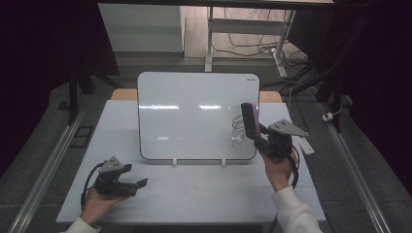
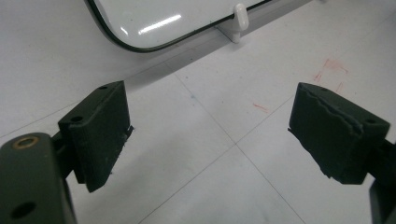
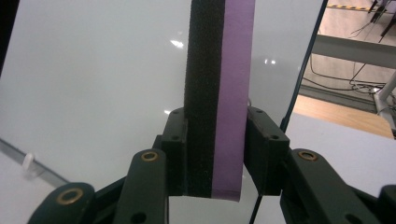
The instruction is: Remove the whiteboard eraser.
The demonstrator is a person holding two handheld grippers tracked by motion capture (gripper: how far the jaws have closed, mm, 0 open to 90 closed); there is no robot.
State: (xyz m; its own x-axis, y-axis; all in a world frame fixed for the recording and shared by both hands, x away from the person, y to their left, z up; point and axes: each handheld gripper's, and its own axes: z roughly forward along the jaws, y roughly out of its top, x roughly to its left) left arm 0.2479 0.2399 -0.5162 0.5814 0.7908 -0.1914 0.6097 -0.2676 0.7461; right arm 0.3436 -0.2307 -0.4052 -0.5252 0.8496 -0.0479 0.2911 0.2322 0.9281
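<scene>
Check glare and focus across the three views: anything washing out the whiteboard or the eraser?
High view: dim surround, two bright glare streaks on the whiteboard, scribble still readable. Left gripper view: a glare streak on the board corner, table evenly lit. Right gripper view: eraser sharp in the right hand-held gripper, small glints on the board behind.

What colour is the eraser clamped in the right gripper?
The eraser is purple backed, with a black felt face; it shows best in the right gripper view.

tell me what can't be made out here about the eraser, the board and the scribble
- Eraser: its top end is cut off by the right gripper view's upper edge.
- Scribble on the whiteboard: too small in the high view to read.
- Eraser touching the whiteboard or not: cannot tell; right gripper blocks it.
</scene>
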